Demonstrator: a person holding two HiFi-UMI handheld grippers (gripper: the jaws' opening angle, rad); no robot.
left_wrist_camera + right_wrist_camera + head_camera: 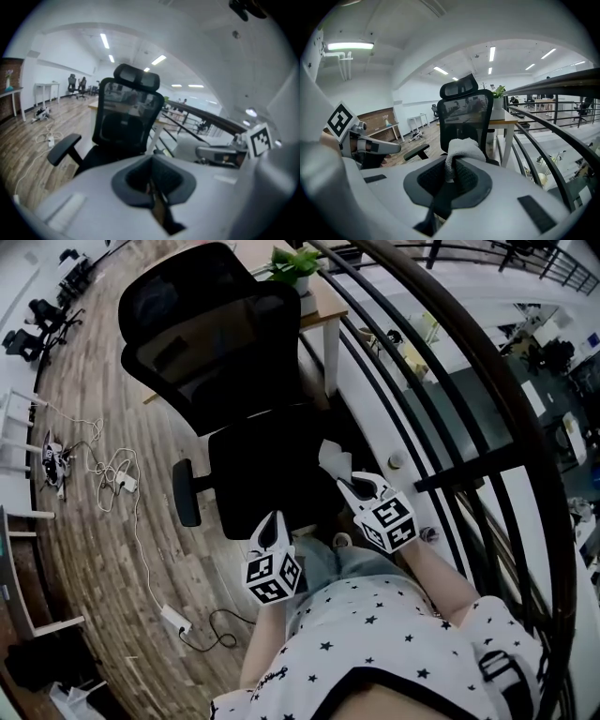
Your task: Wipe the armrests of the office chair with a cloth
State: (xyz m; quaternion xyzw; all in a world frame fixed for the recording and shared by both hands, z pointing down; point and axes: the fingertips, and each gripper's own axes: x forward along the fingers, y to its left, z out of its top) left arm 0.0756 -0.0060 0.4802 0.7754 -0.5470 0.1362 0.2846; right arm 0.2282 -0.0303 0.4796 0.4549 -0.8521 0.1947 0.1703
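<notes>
A black office chair [211,343] faces me, its seat [267,470] just ahead of both grippers. Its one visible armrest [185,491] sticks out on the left, also seen in the left gripper view [63,149] and the right gripper view [417,151]. My right gripper [352,482] is shut on a white cloth [330,457], which bunches up out of the jaws [461,151] over the seat's right side. The other armrest is hidden. My left gripper [274,523] hovers at the seat's front edge, its jaws together with nothing held [152,187].
A wooden desk [328,306] with a green plant [295,263] stands behind the chair. A dark curved railing [450,390] runs along the right. Cables [112,474] and a power strip [175,618] lie on the wood floor at left.
</notes>
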